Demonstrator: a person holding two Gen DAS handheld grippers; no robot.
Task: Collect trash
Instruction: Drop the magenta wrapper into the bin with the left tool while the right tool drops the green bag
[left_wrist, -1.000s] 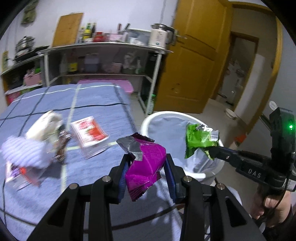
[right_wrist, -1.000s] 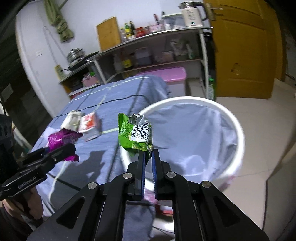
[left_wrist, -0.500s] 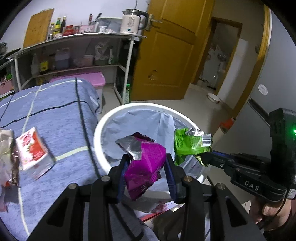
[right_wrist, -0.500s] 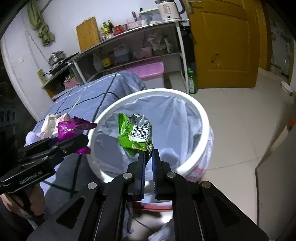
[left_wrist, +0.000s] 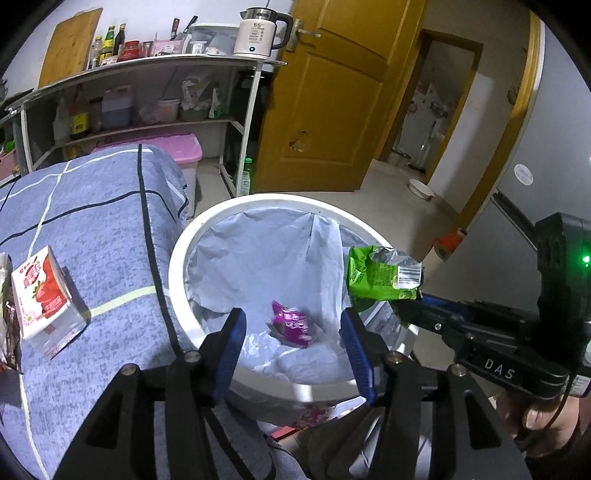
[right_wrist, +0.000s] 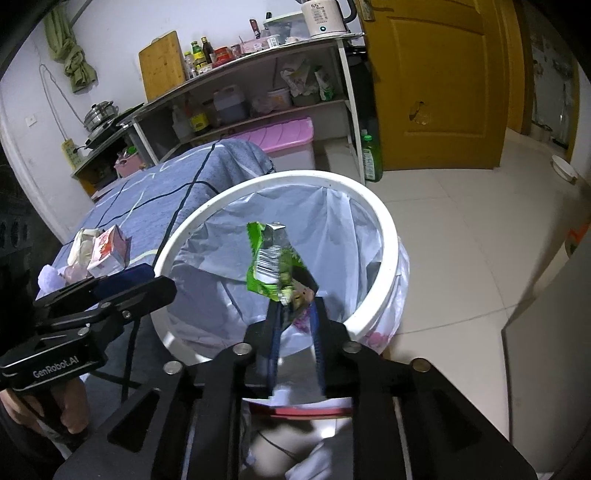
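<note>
Here, in the left wrist view, the left gripper hangs above the white bin, which carries a pale plastic liner. Its jaws have just been opening and now stand wide apart, with nothing between the blue pads. The purple wrapper is inside the bin, against the liner, seen in the gap between the two fingers. To the right, the right gripper reaches in over the bin's rim, with the green wrapper at its tip. A hand holds that tool at the lower right edge. On the blue checked cloth to the left of the bin lies a red and white carton, well apart from both tools.

In the right wrist view, the right gripper points down at the bin. Its jaws have just been opening and now stand a little apart; the lower end of the green wrapper is still between them, tilted to the left. Whether the pads still press on it cannot be told. The left gripper shows at the left, its tip just beside the bin's rim. The carton and other scraps lie on the cloth behind it.
</note>
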